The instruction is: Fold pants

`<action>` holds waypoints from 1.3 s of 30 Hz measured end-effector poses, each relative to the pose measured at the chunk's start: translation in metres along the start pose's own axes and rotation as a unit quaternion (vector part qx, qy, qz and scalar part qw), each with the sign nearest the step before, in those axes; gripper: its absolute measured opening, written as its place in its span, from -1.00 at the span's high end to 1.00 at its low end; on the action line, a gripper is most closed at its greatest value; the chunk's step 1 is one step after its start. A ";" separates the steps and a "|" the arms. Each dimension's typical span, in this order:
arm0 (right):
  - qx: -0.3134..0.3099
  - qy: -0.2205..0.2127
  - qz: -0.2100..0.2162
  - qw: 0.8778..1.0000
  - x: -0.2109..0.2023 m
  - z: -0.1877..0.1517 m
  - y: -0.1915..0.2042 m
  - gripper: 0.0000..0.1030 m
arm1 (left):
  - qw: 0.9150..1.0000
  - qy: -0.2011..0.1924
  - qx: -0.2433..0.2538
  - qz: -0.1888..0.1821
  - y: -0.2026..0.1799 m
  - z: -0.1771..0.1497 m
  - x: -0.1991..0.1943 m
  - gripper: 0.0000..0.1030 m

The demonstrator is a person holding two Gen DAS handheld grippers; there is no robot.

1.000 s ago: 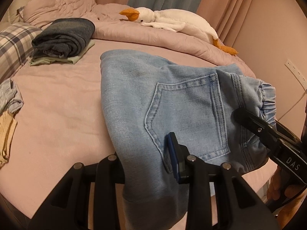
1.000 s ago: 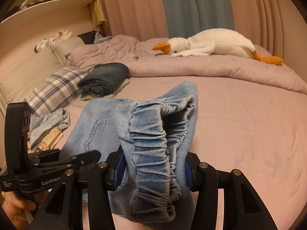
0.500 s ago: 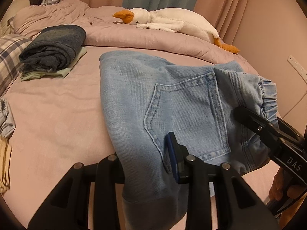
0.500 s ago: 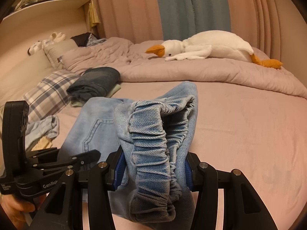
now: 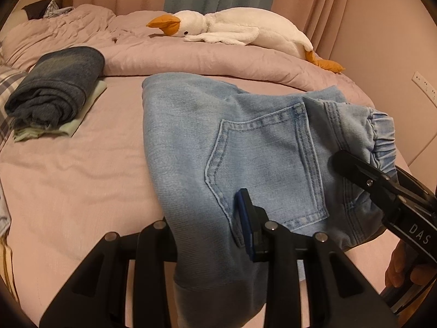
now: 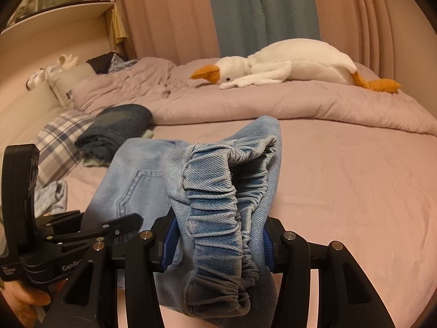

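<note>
Nothing about either grasp has changed; only the folded dark jeans point(image 5: 54, 87) have slid rightward in the left view. Light-blue denim pants point(image 5: 245, 147) lie folded on the pink bed point(image 5: 68, 180), stitched pocket upward. Left tongs point(image 5: 207, 218) stay clenched on their lower edge; right tongs point(image 6: 218, 240) pinch the ruffled elastic waistband. A plush goose point(image 5: 240, 27) rests on the quilt.

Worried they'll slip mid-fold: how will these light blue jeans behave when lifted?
The light blue jeans likely sag; they drape limply over the left gripper. The bunched elastic waistband probably gives the right gripper secure hold.
</note>
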State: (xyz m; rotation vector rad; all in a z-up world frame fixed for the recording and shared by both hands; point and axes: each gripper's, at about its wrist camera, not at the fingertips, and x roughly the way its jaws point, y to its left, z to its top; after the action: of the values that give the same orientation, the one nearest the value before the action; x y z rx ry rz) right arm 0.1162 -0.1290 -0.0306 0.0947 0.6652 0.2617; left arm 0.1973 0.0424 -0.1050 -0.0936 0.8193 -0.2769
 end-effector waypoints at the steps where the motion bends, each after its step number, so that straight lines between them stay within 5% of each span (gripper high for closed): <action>1: 0.001 0.000 -0.001 1.000 0.002 0.001 -0.001 0.00 | 1.000 0.000 0.002 0.001 0.000 0.003 0.003 0.40; 15: 0.025 0.005 -0.011 1.000 0.043 0.018 -0.024 0.00 | 1.000 0.010 0.021 0.010 0.000 0.036 0.055 0.38; 39: 0.028 0.079 -0.033 0.996 0.093 0.012 -0.041 -0.01 | 0.998 0.054 0.030 0.022 0.010 0.029 0.100 0.26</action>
State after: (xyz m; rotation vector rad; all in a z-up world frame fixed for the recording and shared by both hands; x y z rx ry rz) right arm 0.2021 -0.1437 -0.0838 0.1065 0.8322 0.1883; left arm 0.2857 0.0233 -0.1577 -0.0039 0.9183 -0.2657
